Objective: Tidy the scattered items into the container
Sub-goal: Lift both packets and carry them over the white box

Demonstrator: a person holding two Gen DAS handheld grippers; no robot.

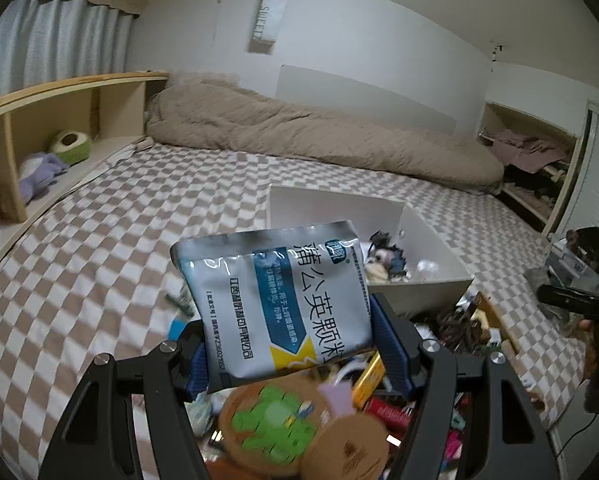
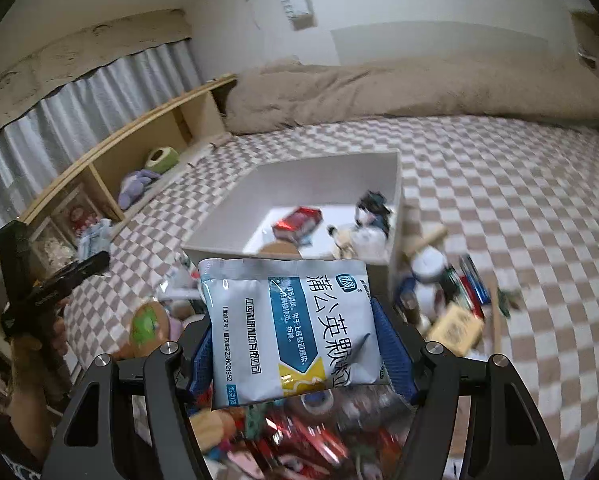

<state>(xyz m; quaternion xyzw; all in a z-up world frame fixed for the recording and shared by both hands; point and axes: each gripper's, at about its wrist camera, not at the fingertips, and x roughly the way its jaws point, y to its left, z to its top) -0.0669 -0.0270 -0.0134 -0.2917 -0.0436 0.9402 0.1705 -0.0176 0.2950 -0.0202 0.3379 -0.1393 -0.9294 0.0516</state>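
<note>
Meanwhile, each claw was clenched on its own silver-and-blue medicine sachet with printed Chinese text. The left claw [image 1: 295,344] pinched the left sachet [image 1: 275,300] between its blue pads, holding it tilted above the pile of scattered items [image 1: 299,420] on the bed [image 1: 79,240]. The right claw [image 2: 299,344] held the right sachet [image 2: 291,328] the same way, over the right side of that clutter. A white open box [image 2: 395,184] sat on the checkered bedcover just beyond both sachets, with a red packet [image 2: 297,222] and a small dark-haired figure [image 2: 373,208] already inside it. More loose things lay beside the box's right wall, among them a yellow block [image 2: 455,330]. A beige quilt [image 1: 319,136] stretched along the far edge of the bed, and a wooden shelf [image 1: 59,96] ran down the left side.
</note>
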